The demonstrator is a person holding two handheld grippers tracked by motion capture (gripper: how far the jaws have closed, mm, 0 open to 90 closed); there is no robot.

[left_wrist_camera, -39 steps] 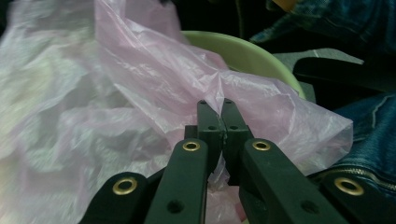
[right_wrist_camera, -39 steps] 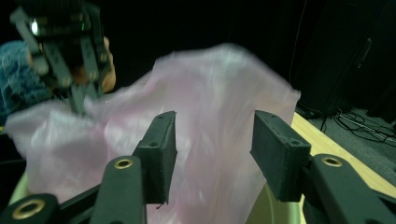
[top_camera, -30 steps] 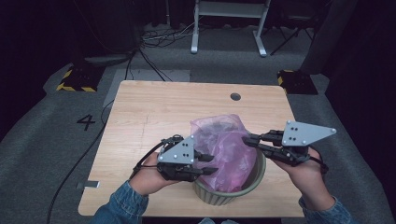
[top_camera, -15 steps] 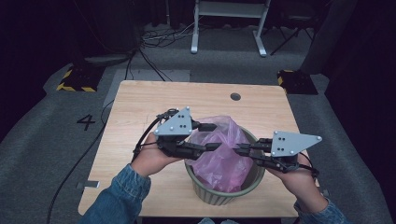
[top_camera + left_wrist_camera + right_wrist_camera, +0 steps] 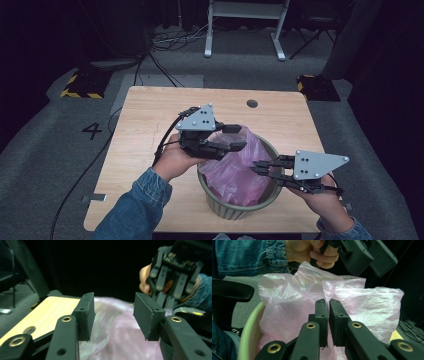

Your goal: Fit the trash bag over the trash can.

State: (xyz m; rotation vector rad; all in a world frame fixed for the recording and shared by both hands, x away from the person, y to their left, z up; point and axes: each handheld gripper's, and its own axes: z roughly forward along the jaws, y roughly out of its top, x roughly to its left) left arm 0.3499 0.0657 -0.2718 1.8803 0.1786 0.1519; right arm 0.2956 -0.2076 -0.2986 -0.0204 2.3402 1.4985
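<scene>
Pale wood-grain table (image 5: 150,120); ribbed green bin (image 5: 235,209), crinkled pink bag (image 5: 235,175). Left gripper (image 5: 239,137) jaws apart, empty; right gripper (image 5: 257,167) jaws nearly closed.

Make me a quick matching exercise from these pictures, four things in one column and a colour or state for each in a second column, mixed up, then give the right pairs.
Things:
1. bag
2. bin
3. left gripper
4. right gripper

States:
A. jaws apart, nothing pressed between them
B. pale green, ribbed, stands on the table
C. pink, thin plastic, sits inside the bin
D. jaws nearly together, pinching pink plastic

Pairs: 1-C, 2-B, 3-A, 4-D
</scene>
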